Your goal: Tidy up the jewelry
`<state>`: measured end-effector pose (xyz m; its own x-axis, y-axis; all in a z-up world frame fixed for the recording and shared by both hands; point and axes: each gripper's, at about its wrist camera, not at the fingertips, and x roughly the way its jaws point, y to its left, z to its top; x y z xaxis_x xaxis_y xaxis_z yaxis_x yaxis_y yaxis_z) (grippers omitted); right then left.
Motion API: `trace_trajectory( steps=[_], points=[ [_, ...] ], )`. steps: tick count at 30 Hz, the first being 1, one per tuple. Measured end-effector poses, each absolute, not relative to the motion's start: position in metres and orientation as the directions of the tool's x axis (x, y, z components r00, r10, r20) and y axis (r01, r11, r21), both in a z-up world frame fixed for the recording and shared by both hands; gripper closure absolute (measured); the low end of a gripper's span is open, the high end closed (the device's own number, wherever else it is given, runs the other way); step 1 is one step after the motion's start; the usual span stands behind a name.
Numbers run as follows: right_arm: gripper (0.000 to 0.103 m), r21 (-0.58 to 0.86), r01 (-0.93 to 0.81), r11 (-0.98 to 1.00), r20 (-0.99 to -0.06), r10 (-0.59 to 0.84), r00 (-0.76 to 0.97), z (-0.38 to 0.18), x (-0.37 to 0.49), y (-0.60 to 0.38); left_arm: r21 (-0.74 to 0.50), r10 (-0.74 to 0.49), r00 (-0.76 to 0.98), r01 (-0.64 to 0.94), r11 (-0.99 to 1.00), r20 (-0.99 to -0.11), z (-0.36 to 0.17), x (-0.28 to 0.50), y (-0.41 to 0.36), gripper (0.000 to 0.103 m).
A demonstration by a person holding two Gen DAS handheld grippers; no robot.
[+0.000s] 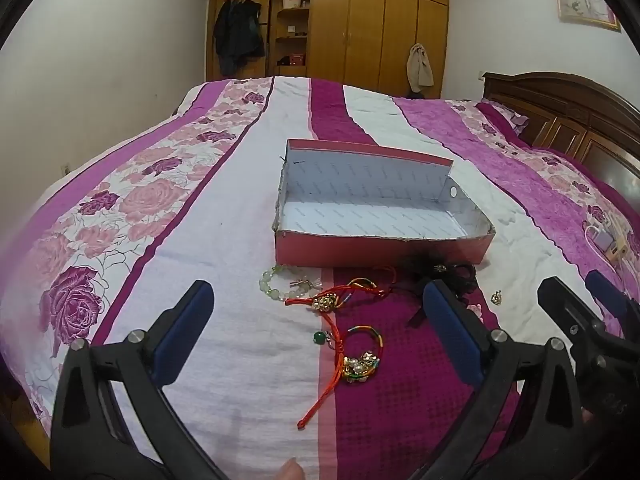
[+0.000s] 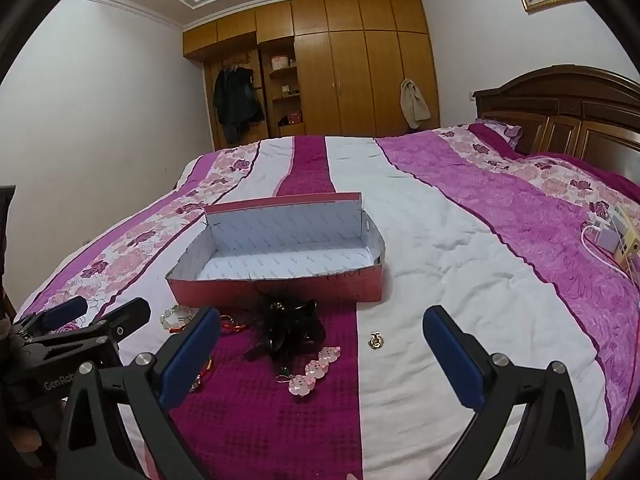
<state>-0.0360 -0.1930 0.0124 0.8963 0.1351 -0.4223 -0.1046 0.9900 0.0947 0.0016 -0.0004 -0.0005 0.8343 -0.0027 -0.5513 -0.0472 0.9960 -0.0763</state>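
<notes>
An empty red box (image 1: 380, 250) with a white inside lies on the bed; it also shows in the right wrist view (image 2: 280, 288). In front of it lie a pale green bead bracelet (image 1: 276, 286), red cord bracelets with gold charms (image 1: 332, 300) (image 1: 360, 364), a black lace piece (image 1: 452, 276) (image 2: 288, 328), a small gold earring (image 1: 497, 298) (image 2: 375, 340) and pink cat-face charms (image 2: 316, 368). My left gripper (image 1: 318, 300) is open and empty above the cord bracelets. My right gripper (image 2: 322, 328) is open and empty above the black lace and charms.
The bed has a purple, white and floral quilt (image 1: 240, 200). White chargers and a cable (image 2: 616, 240) lie at the right near the wooden headboard (image 2: 568, 112). A wooden wardrobe (image 2: 352, 72) stands at the far wall.
</notes>
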Motion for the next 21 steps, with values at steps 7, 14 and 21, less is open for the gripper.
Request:
trace_trajectory(
  steps=[7, 14, 21],
  points=[
    [0.0, 0.094, -0.104, 0.99, -0.42, 0.134, 0.897, 0.0127, -0.0355, -0.1929, -0.076, -0.002, 0.838, -0.047, 0.996, -0.546, 0.0021, 0.0006, -0.0002, 0.005],
    [0.0, 0.093, -0.109, 0.99, -0.418, 0.138, 0.898, 0.0131, -0.0358, -0.1921, -0.079, -0.002, 0.837, -0.05, 0.996, -0.547, 0.0021, 0.0037, 0.0004, 0.005],
    [0.0, 0.095, -0.106, 0.99, -0.419, 0.136, 0.898, 0.013, -0.0353, -0.1916, -0.075, -0.002, 0.838, -0.047, 0.996, -0.546, -0.0006, 0.0017, 0.0005, 0.005]
  ],
)
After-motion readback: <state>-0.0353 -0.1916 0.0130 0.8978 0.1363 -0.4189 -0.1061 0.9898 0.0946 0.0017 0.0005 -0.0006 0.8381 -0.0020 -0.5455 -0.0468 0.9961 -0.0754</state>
